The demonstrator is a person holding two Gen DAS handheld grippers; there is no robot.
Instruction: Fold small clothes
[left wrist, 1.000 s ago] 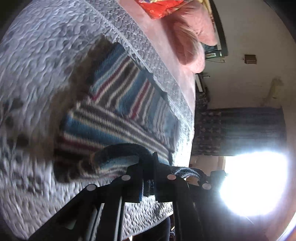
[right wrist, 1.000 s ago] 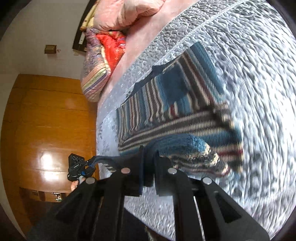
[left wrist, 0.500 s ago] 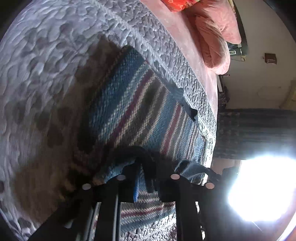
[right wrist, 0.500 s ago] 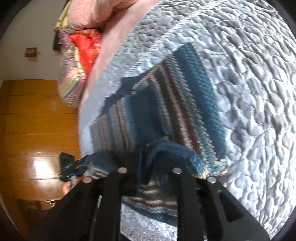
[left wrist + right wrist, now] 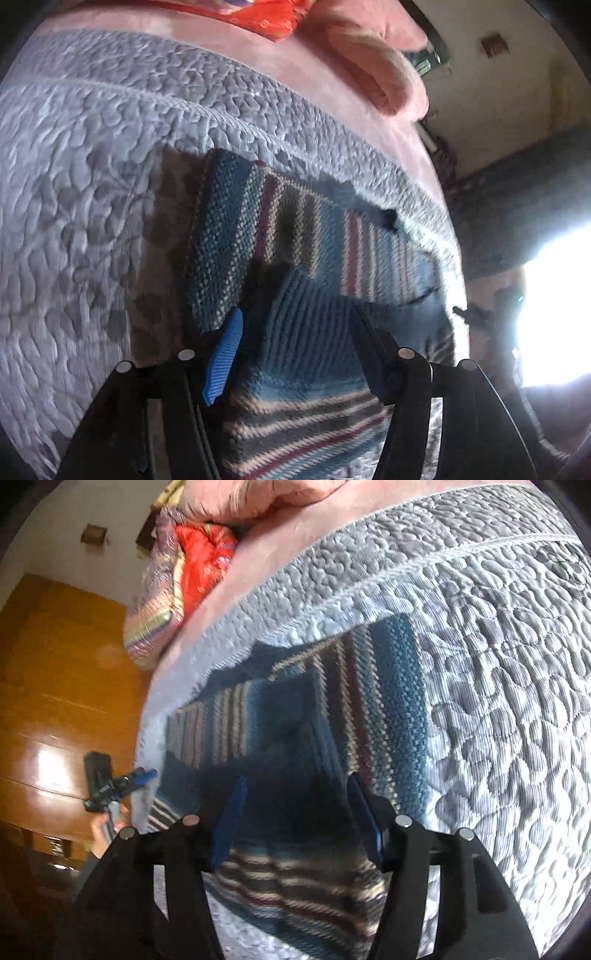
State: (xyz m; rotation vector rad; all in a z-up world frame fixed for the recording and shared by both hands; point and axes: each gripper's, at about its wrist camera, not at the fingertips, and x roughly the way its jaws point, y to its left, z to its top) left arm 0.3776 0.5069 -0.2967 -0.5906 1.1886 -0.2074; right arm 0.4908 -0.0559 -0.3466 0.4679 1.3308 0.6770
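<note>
Bed: grey quilted bedspread [image 5: 92, 177] with a pebbled stitch pattern covers the near part; a pink sheet [image 5: 229, 51] shows beyond it.
Garment: striped knit sweater [image 5: 295, 236] in blue, tan and maroon lies on the bedspread, its near part folded over onto itself just ahead of both tools.
Left tool [image 5: 295, 332]: fingers spread wide with blue pads, gripping nothing; the sweater's folded edge lies between and below them.
Right tool [image 5: 293, 797]: fingers likewise apart and empty, over the sweater's dark blue fold.
Left view only: pink pillow [image 5: 369, 62], a dark patterned curtain [image 5: 517, 206], glare from a bright window [image 5: 554, 314].
Right view only: wooden wardrobe [image 5: 55, 672], a multicoloured folded quilt [image 5: 162, 609], and the left tool [image 5: 110, 779] seen at the bed's edge, held by a hand [image 5: 101, 830].
Writing: none readable in either view.
</note>
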